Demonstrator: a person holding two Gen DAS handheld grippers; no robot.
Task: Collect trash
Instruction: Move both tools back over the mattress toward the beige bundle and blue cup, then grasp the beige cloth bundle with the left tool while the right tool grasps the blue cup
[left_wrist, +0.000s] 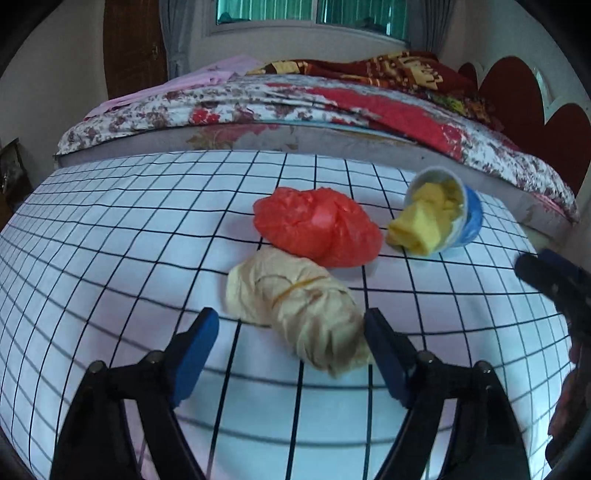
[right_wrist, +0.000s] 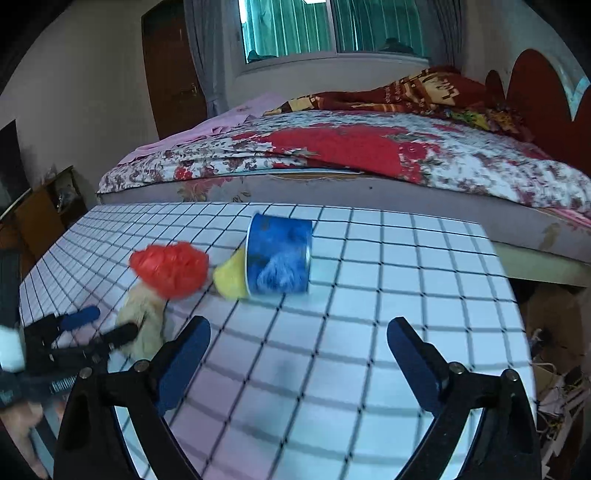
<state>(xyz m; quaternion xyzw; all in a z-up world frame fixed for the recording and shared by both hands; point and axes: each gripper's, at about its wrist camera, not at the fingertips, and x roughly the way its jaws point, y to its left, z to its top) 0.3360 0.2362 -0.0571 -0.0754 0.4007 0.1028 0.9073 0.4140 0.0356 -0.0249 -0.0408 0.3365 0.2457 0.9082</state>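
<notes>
On the white grid-patterned tablecloth lie three pieces of trash. A beige crumpled bundle bound with a rubber band sits between the fingers of my left gripper; the right finger is at its edge and the left finger stands apart, so the jaws are open. Behind it lies a crumpled red plastic bag. To the right is a blue cup on its side, stuffed with a yellow wad. My right gripper hovers open and empty in front of the cup.
A bed with a floral quilt runs along the table's far edge. The table's right edge drops to a floor cluttered with boxes and cables. A dark wooden cabinet stands at the left.
</notes>
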